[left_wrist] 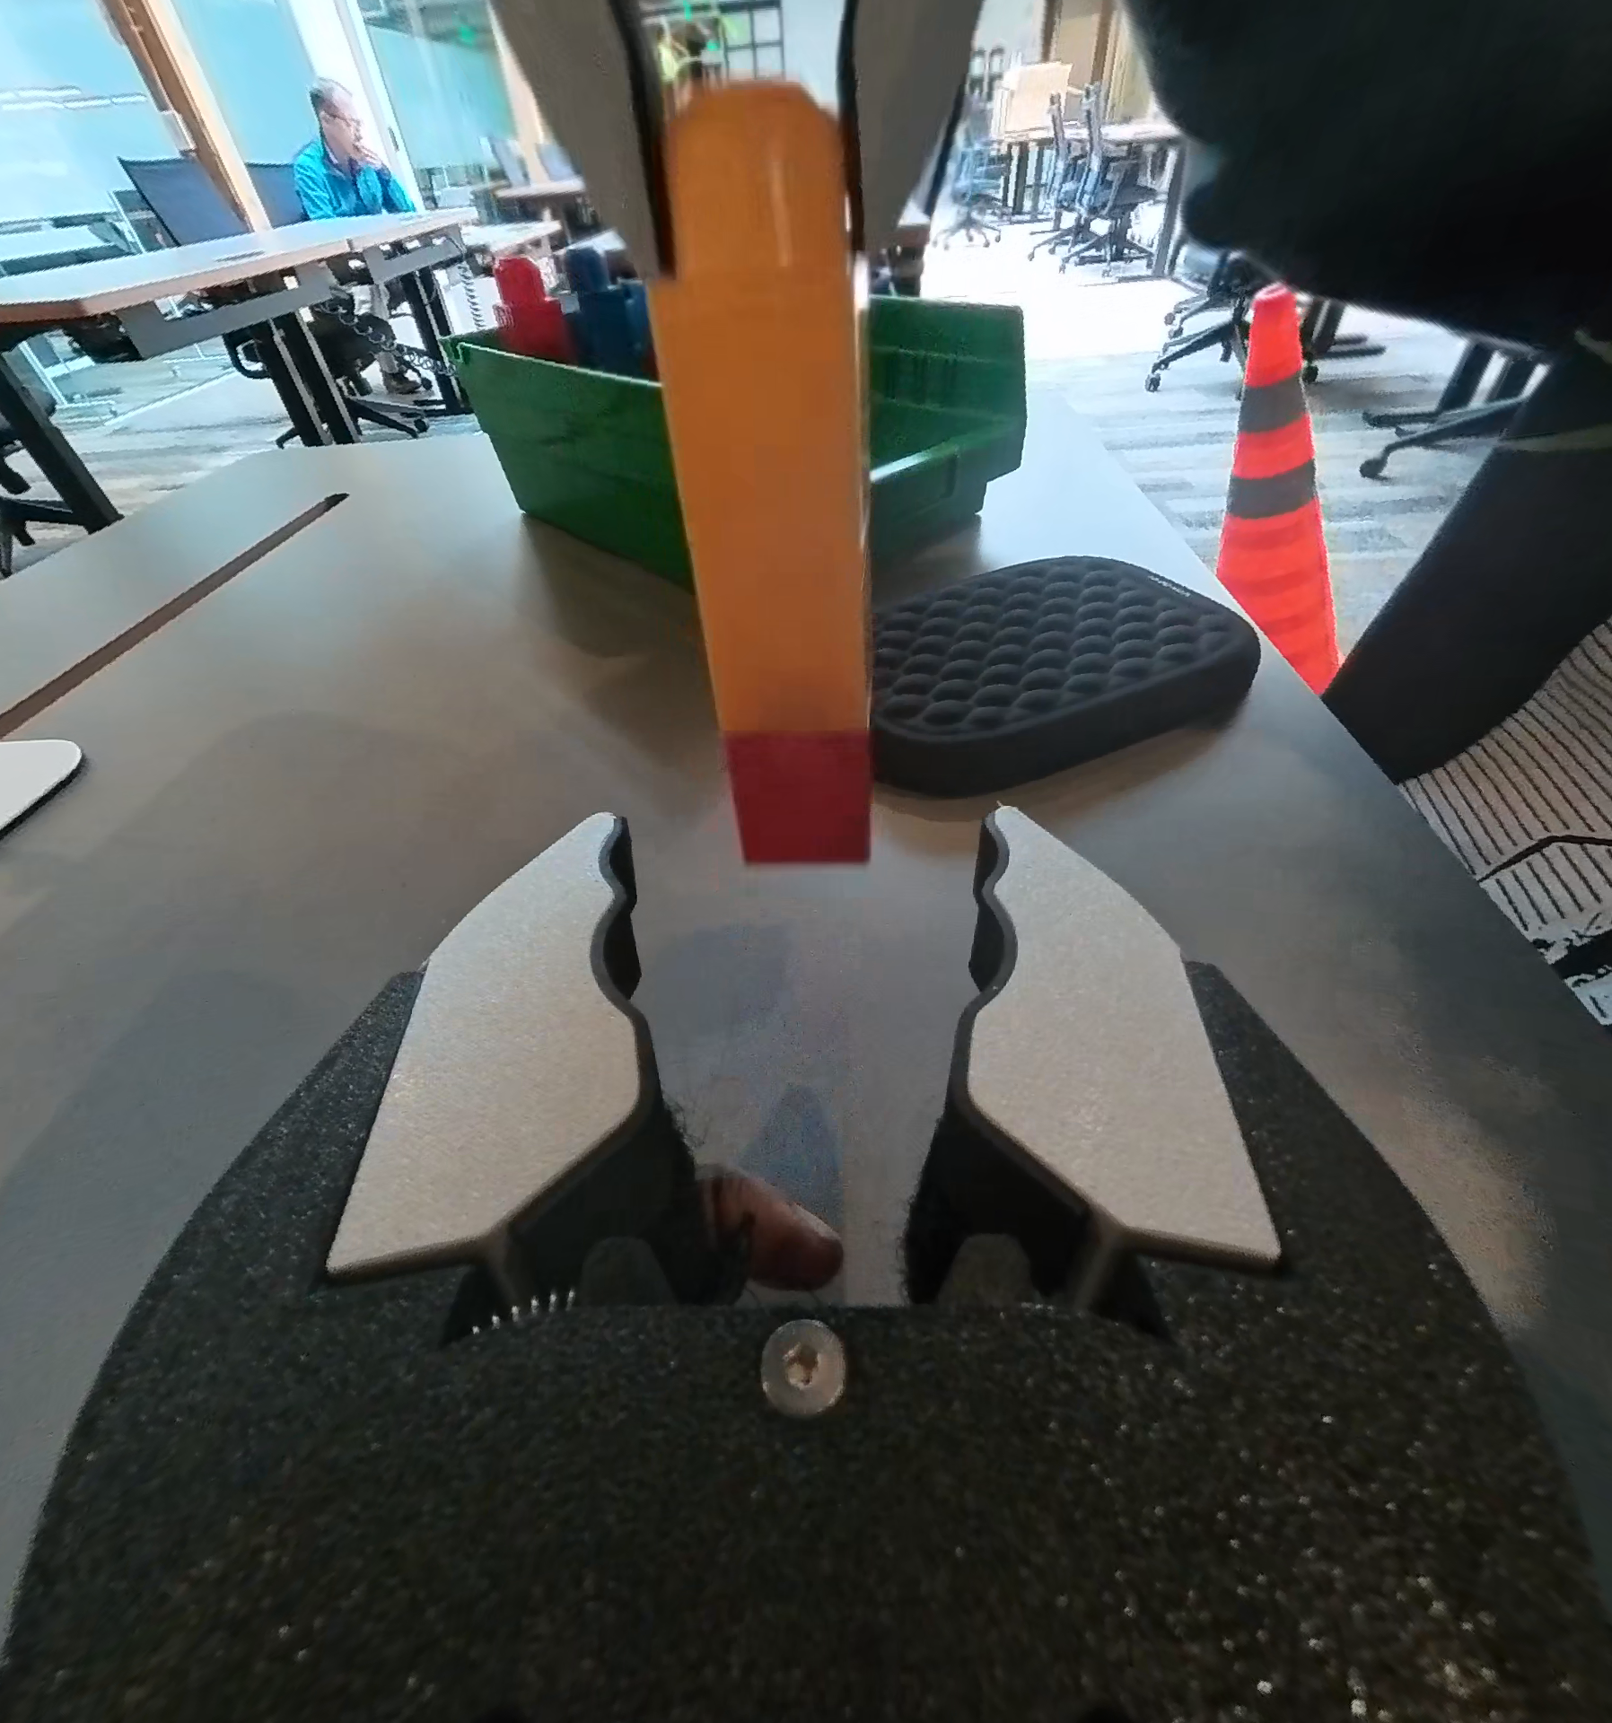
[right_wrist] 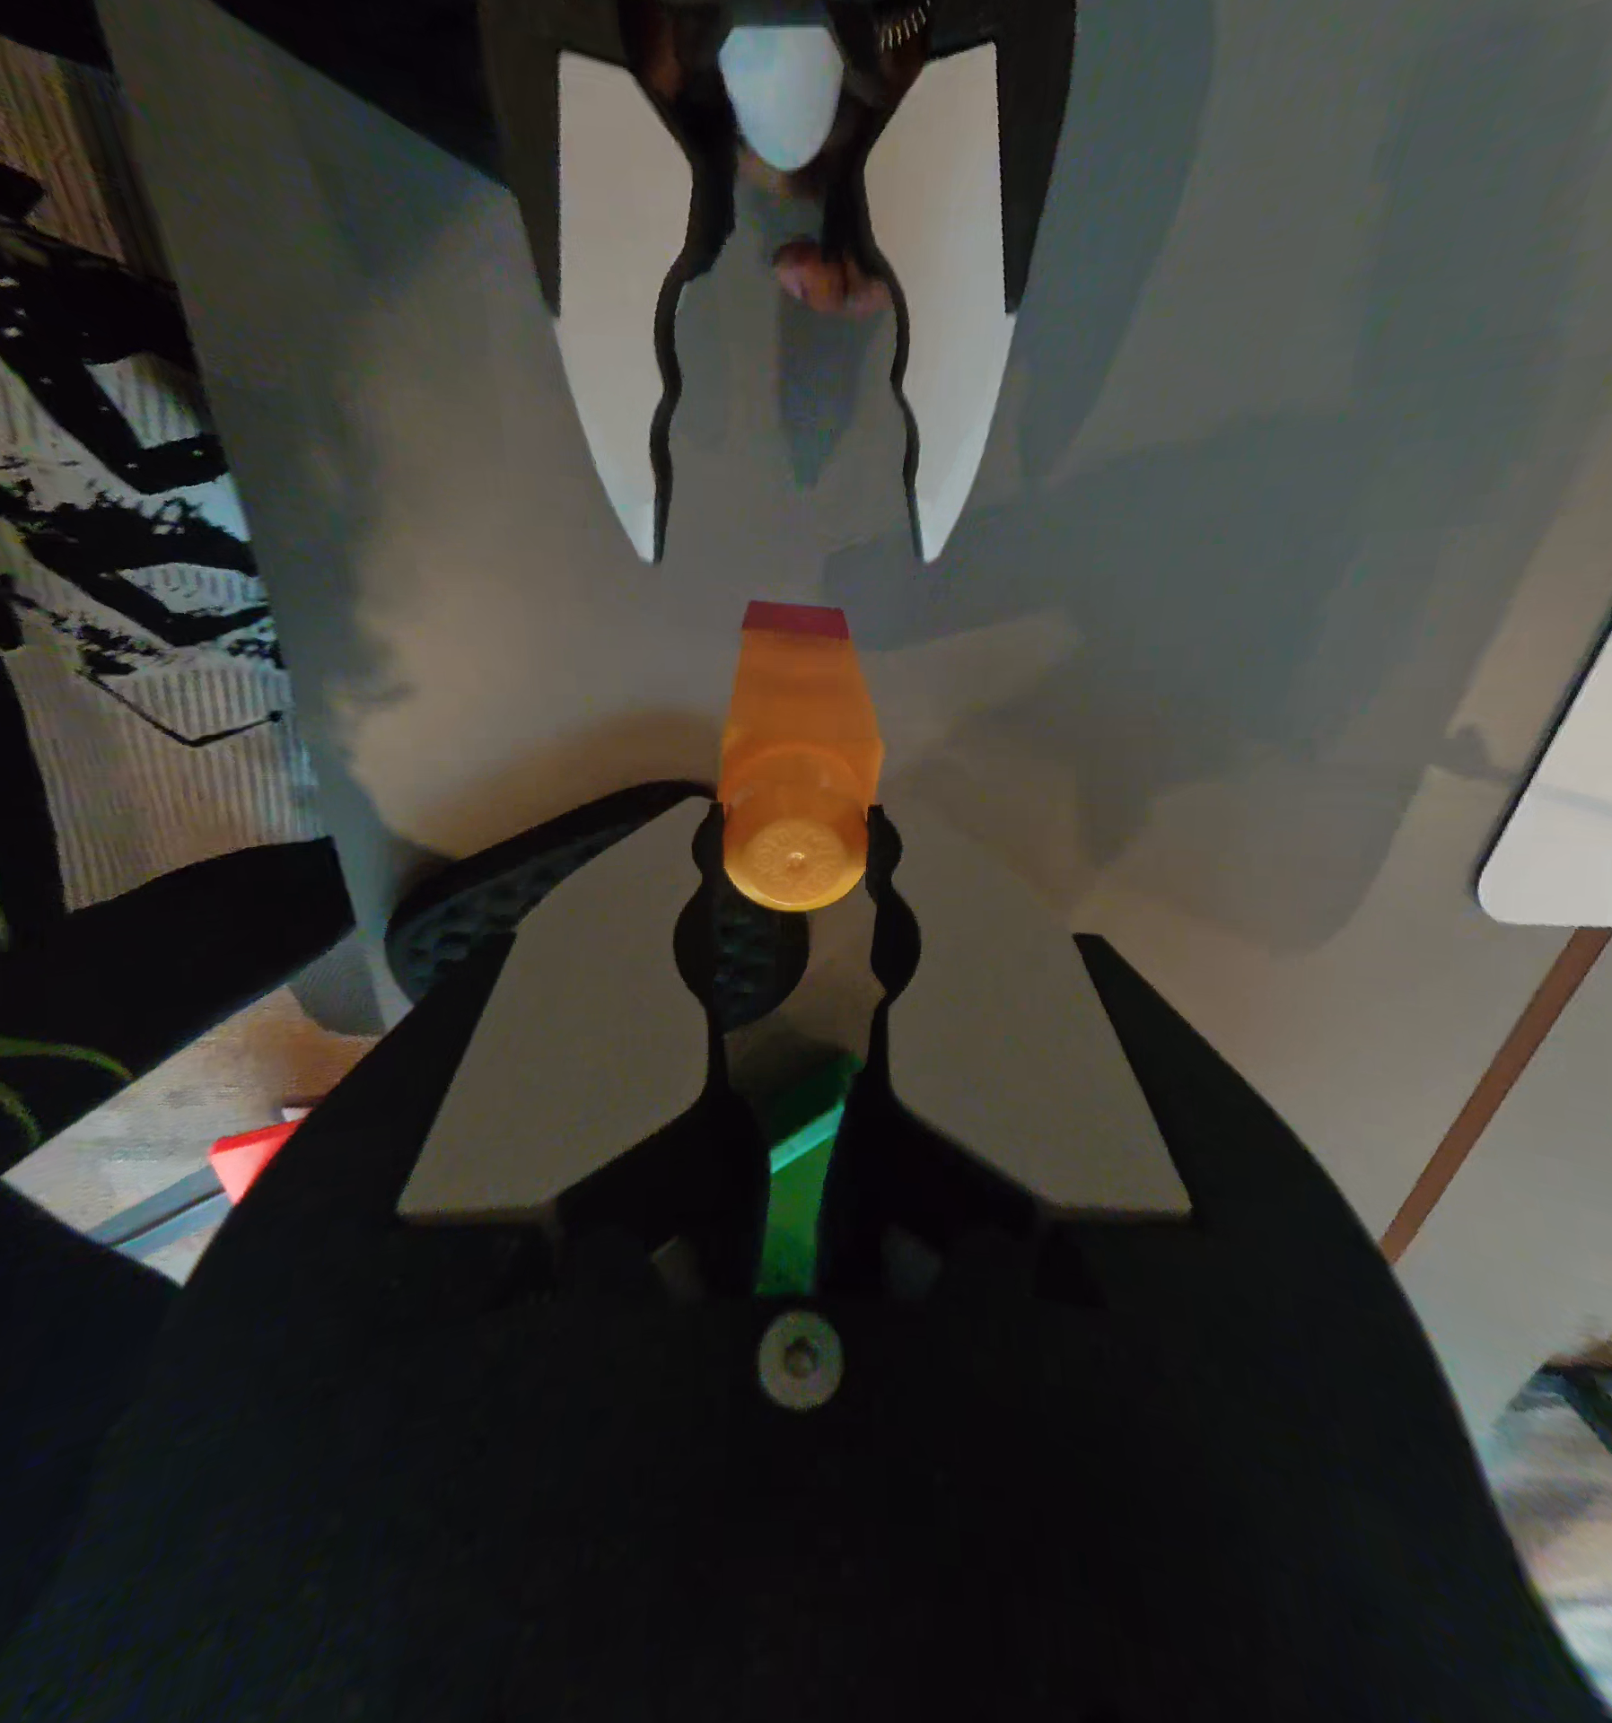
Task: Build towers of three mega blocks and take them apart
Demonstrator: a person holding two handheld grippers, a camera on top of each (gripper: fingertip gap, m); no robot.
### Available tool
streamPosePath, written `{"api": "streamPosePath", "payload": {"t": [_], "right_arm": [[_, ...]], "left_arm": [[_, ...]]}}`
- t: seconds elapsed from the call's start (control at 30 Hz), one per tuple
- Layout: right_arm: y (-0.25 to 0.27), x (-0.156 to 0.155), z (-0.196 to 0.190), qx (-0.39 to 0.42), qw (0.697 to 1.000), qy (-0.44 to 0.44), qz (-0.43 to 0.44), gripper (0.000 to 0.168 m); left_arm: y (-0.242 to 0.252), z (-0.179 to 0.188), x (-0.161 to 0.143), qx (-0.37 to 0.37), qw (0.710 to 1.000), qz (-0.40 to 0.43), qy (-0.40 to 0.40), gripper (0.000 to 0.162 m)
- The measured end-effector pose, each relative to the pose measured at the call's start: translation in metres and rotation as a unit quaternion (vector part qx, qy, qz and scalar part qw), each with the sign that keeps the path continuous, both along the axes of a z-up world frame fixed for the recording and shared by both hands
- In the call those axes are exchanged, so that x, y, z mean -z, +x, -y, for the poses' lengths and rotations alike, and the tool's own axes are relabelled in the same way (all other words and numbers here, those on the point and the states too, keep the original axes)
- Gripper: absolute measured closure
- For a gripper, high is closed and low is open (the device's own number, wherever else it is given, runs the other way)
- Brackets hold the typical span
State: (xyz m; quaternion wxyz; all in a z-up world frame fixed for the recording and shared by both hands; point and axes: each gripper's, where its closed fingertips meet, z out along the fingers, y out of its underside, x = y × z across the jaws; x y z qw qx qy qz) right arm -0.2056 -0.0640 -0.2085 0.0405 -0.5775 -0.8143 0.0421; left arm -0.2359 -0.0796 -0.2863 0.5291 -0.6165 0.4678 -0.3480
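A small tower stands in front of my left gripper (left_wrist: 804, 825): a tall orange block (left_wrist: 765, 466) on a red block (left_wrist: 802, 802). My left gripper is open and empty, low over the grey table (left_wrist: 317, 746), with the red block just beyond its fingertips. My right gripper (right_wrist: 793, 820) comes down from above and is shut on the orange block's top stud (right_wrist: 793, 862). In the right wrist view the orange block (right_wrist: 798, 718) and red block (right_wrist: 798, 617) point towards the open left gripper (right_wrist: 788, 555). I cannot tell whether the red block touches the table.
A green bin (left_wrist: 597, 447) at the back holds red (left_wrist: 527, 308) and blue (left_wrist: 606, 298) blocks. A black honeycomb pad (left_wrist: 1054, 671) lies right of the tower. A white flat object (left_wrist: 0, 792) is at the left edge. An orange cone (left_wrist: 1273, 466) stands off the table, right. My hands' fingertips stand some 9 cm from each other.
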Motion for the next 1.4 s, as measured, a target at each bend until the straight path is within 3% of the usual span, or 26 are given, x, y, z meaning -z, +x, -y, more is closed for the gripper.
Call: {"api": "streamPosePath", "payload": {"t": [0.3,0.57,0.97,1.4], "right_arm": [[0.094,-0.054,-0.043,0.104,0.994,0.035,0.01,0.139],[0.199,-0.066,-0.081,0.222,0.972,0.066,0.037,0.139],[0.315,-0.036,-0.117,0.319,0.944,0.058,0.056,0.139],[0.375,0.015,-0.143,0.296,0.95,0.042,0.087,0.139]], "left_arm": [[0.001,0.001,0.001,0.001,1.0,-0.004,0.009,0.093],[0.0,0.002,0.0,0.0,1.0,-0.004,0.011,0.095],[0.0,0.001,-0.001,-0.001,1.0,0.001,0.012,0.096],[-0.001,0.0,-0.001,-0.005,1.0,0.004,0.01,0.098]]}}
